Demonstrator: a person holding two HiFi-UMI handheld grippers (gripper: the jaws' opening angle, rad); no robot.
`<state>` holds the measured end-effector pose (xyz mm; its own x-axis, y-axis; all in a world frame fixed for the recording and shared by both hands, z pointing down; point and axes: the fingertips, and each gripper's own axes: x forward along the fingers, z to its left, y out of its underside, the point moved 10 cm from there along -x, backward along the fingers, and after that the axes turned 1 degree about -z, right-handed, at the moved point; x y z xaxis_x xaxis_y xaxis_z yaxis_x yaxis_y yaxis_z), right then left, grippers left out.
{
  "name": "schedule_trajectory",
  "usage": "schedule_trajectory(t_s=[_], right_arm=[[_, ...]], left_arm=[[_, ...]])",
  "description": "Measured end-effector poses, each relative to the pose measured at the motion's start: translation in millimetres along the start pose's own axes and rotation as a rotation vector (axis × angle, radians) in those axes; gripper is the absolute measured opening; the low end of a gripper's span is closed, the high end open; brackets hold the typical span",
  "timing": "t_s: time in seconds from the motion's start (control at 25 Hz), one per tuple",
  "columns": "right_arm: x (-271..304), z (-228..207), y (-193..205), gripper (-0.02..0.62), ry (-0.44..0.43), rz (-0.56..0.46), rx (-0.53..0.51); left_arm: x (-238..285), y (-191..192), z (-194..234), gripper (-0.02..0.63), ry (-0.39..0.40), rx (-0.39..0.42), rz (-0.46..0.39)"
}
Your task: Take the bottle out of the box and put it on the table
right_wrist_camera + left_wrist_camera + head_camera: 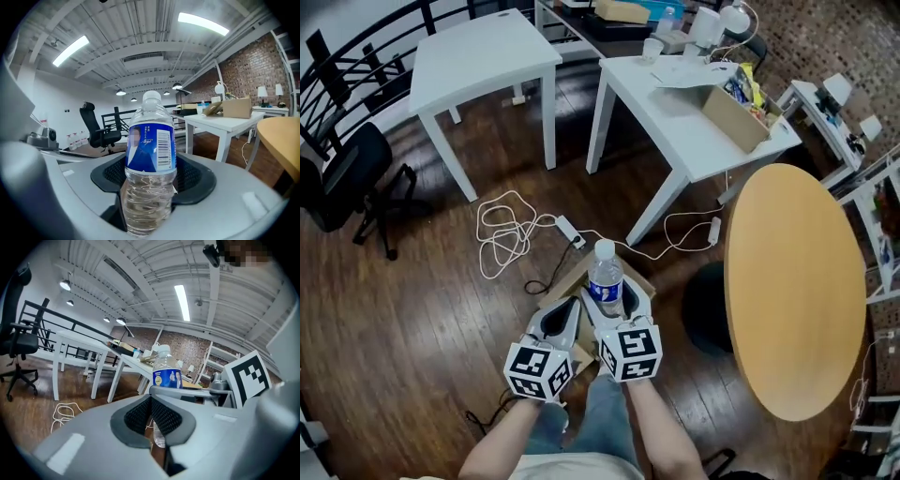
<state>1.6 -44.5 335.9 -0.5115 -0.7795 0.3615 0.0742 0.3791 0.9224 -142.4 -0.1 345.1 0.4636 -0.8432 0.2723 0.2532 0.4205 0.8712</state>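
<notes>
You've got the bottle [150,154] clamped in your right gripper [612,302]. The pads squeeze the clear ribbed body just under the blue label, so it stands upright, cap on top. I'd say that low grip makes sense: the base hangs free below the jaws, ready to go straight down onto a flat top. Your left gripper [151,416] has its jaws together with nothing in them, parked just beside the right one. My guess is it's just along for the ride, since one grip handles a bottle this light. The cardboard box [570,281] sits open on the floor right under the bottle, which looks clear of it. The round wooden table [797,309] on your right is bare and the nearest, so that's probably the drop spot.
</notes>
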Motion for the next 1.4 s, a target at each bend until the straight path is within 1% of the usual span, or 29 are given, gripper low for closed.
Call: schedule_trajectory(t_s=[0.32, 0.48, 0.6, 0.76, 0.96, 1.2, 1.4], right_arm=[[-50.0, 37.5, -76.7, 0.287, 0.043, -0.156, -0.03], [-72.9, 55.6, -105.1, 0.287, 0.063, -0.252, -0.047], [-86.4, 67.7, -120.1, 0.288, 0.076, -0.304, -0.067], [-104.7, 77.2, -130.0, 0.288, 0.112, -0.346, -0.09], [-133.0, 78.5, -132.9, 0.288, 0.177, -0.376, -0.098], [-169.1, 61.5, -127.8, 0.289, 0.281, -0.377, -0.096], [-205.0, 40.8, -124.0, 0.29, 0.369, -0.383, -0.094]], left_arm=[[-52.6, -77.8, -29.7, 0.0, 0.07, 0.053, -0.125], [-76.0, -102.6, -44.6, 0.0, 0.121, 0.083, -0.18], [-88.8, -115.6, -53.8, 0.0, 0.157, 0.094, -0.212], [-101.8, -124.7, -63.3, 0.0, 0.204, 0.11, -0.235], [-109.1, -128.4, -79.9, 0.0, 0.272, 0.124, -0.239], [-102.8, -129.4, -108.7, 0.0, 0.368, 0.134, -0.232], [-88.9, -121.0, -143.6, 0.0, 0.457, 0.144, -0.202]])
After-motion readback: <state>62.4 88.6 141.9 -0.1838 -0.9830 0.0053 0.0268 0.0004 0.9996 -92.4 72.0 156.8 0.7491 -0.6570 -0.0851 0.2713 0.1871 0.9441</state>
